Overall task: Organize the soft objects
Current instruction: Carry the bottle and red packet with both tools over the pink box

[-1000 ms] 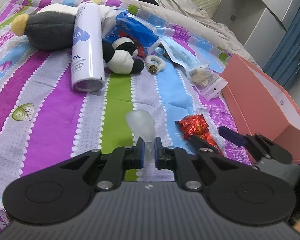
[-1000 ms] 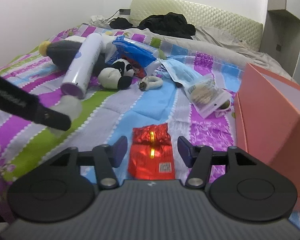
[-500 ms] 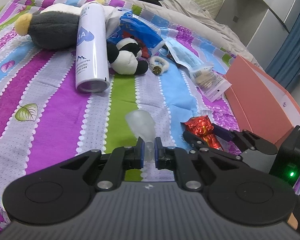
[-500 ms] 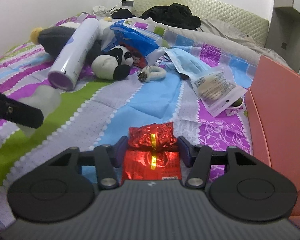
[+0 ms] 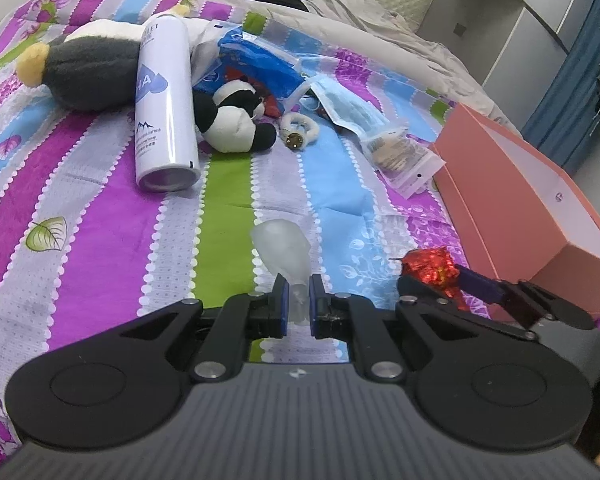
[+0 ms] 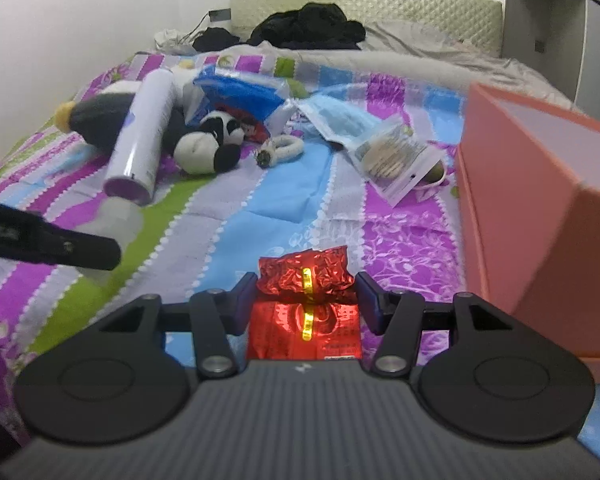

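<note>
Striped bedspread (image 5: 100, 248); L tool (image 5: 296, 304) grips clear bottle (image 5: 284, 248), R tool (image 6: 306, 300) grips red packet (image 6: 306, 280).

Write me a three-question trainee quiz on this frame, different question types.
1. True or false: the spray can stands upright.
2. What sits between the right gripper fingers? A) panda plush B) red foil packet C) hair tie
3. What does the left gripper hold?

Key:
1. False; it lies on the bedspread.
2. B, the red foil packet.
3. A frosted translucent soft piece, pinched at its narrow end.
</note>
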### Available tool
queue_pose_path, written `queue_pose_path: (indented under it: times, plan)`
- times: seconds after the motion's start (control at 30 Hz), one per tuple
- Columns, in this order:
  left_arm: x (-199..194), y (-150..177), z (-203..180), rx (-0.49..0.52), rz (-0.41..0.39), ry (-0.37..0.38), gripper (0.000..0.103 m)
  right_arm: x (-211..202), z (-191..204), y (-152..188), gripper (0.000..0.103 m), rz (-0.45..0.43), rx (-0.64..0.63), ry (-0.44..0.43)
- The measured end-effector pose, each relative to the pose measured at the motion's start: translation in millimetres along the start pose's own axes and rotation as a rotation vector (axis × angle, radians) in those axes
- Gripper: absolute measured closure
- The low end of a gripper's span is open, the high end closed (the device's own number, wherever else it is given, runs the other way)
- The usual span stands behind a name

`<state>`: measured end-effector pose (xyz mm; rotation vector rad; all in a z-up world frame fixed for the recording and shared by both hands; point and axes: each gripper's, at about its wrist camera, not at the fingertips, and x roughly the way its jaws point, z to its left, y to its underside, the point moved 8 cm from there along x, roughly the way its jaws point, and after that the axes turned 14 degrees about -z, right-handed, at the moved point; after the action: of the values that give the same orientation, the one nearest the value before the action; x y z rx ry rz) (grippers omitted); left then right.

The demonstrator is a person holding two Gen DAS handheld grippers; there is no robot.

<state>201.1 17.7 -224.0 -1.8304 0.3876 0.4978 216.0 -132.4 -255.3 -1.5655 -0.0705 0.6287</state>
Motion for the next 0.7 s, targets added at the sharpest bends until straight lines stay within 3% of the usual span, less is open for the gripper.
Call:
queue_pose_path:
  times: [0.33,0.7]
  plan:
    - [-21.1,-27.1,-21.0,0.022,0.001,0.035,0.091,-43.0,-11.0,-42.9,0.047,-0.033,0.072,-0.008]
    - [-48.5,-95.6,-100.4,0.066,-0.066,0.125,0.091,-80.9,-49.7,-127.5,0.047,-0.1,0.089,0.005]
